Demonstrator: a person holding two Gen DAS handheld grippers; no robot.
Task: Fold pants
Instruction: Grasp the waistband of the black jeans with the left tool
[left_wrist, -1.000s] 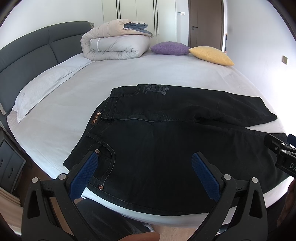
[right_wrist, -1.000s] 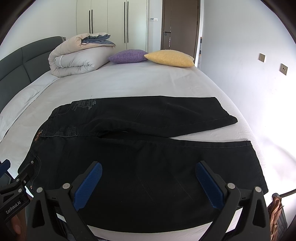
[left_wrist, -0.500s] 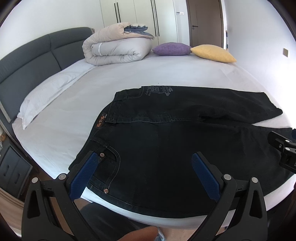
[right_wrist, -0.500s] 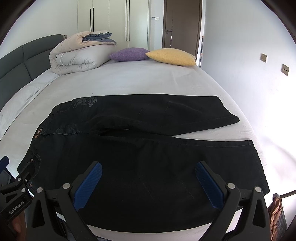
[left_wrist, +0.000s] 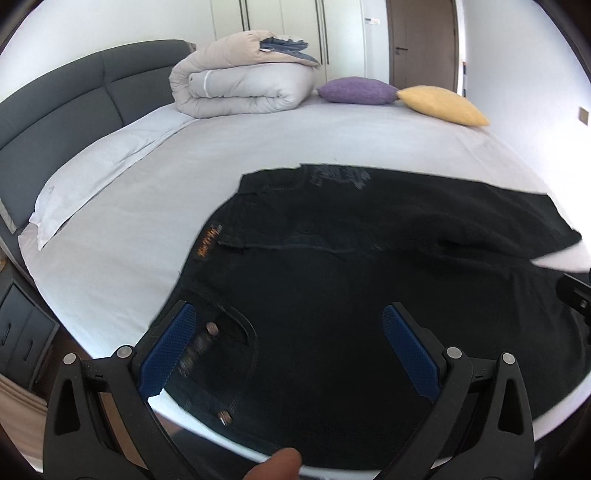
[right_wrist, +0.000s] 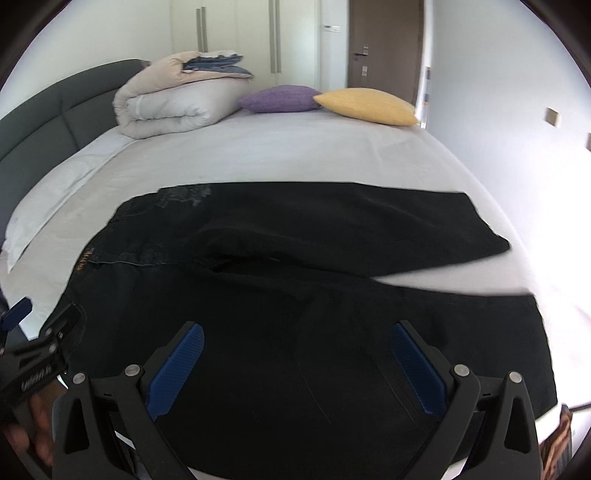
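Lying flat on bed (left_wrist: 229, 155): black pants (right_wrist: 295, 266); left gripper (left_wrist: 291, 343), right gripper (right_wrist: 295, 365) jaws spread wide, empty.

Orange waistband patch (left_wrist: 207, 243) on the pants (left_wrist: 369, 295) is too blurred to read.

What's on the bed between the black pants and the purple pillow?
Nothing, only bare white sheet between the pants and purple pillow, seen in the right wrist view.
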